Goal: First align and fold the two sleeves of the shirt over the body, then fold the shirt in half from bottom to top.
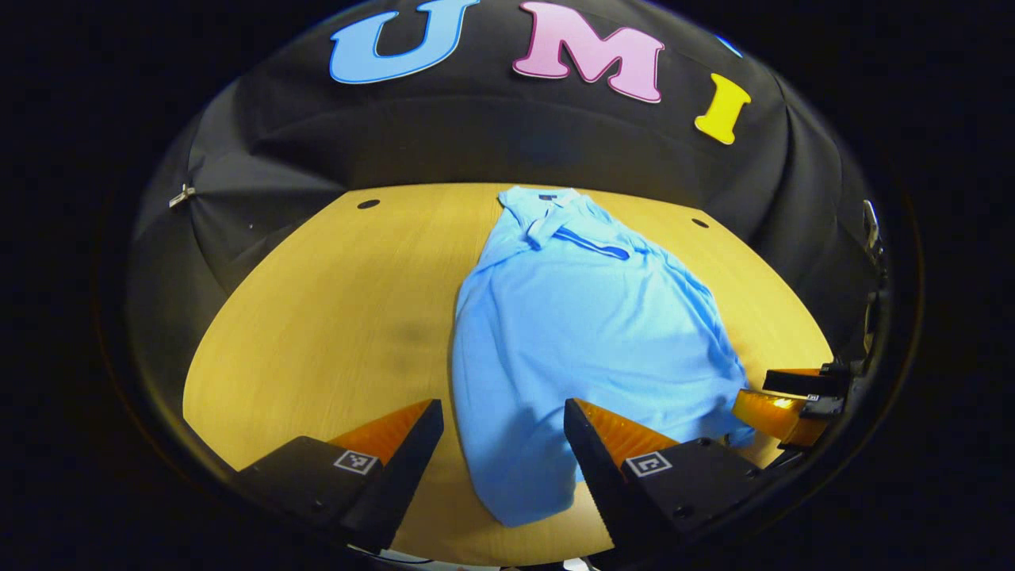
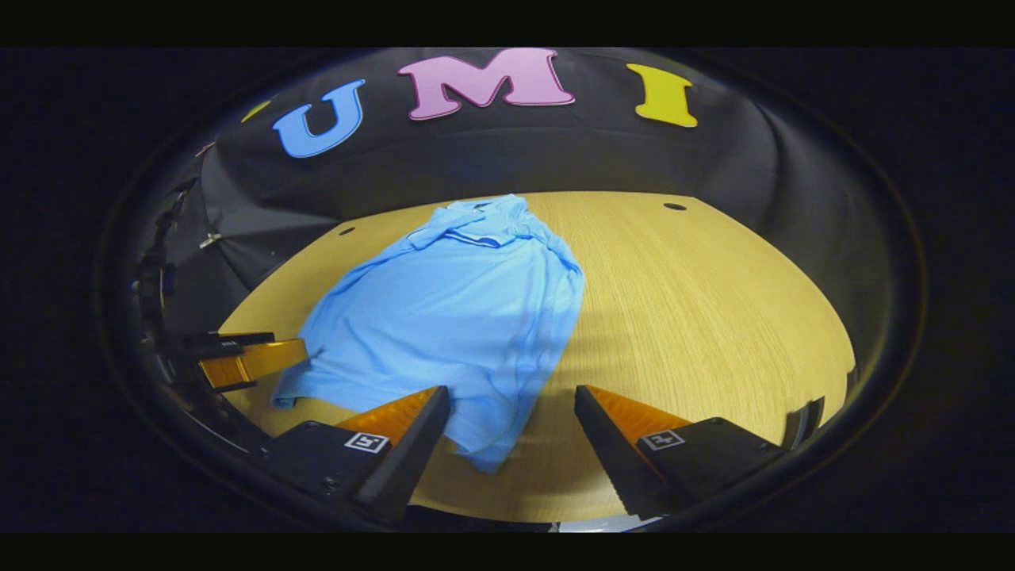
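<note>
One blue shirt (image 1: 587, 333) lies flat on the wooden counter (image 1: 317, 317), collar at the far end, sleeves folded in over the body. Two hand-held grippers hover at the near hem: left hand-held gripper (image 1: 503, 444) spread wide, holding nothing; right hand-held gripper (image 2: 511, 432) likewise released. Two dark holes (image 1: 368, 204) near the counter's far edge. No readable writing.

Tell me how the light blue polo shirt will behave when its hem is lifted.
The light blue polo shirt is probably floppy: it lies rumpled, with soft folds. It likely sags between two grips. It may slide easily on the smooth wooden table.
</note>
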Available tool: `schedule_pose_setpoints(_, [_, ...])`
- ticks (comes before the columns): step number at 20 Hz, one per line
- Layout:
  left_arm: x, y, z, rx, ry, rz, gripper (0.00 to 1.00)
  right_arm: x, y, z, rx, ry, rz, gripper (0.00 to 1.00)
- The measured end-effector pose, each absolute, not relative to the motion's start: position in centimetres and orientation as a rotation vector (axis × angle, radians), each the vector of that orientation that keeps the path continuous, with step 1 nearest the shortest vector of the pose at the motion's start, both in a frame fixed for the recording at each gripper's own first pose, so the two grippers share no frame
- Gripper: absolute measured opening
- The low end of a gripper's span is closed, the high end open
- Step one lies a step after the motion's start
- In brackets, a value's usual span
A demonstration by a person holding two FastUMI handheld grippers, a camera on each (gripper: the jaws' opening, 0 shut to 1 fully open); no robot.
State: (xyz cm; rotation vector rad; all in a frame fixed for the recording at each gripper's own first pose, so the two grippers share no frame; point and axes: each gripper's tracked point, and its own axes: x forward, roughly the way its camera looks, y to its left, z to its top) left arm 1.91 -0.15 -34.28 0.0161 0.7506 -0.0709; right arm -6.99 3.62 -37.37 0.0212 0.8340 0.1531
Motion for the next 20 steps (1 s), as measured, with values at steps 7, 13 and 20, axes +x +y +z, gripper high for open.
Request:
schedule_pose_setpoints(7, [0.4, 0.1, -36.8, 0.07, 0.812, -0.056, 0.96, -7.9, 3.8, -38.9, -0.062, 0.858, 0.152, 0.99])
schedule_pose_setpoints(13, [0.3, -1.0, -36.7, 0.062, 0.813, -0.075, 0.6, -7.4, 4.7, -39.1, -0.081, 0.874, 0.176, 0.51])
schedule_pose_setpoints(20, [0.9, -2.6, -36.7, 0.048, 0.823, -0.106, 0.08, -6.8, 5.2, -39.2, -0.035, 0.915, 0.224, 0.06])
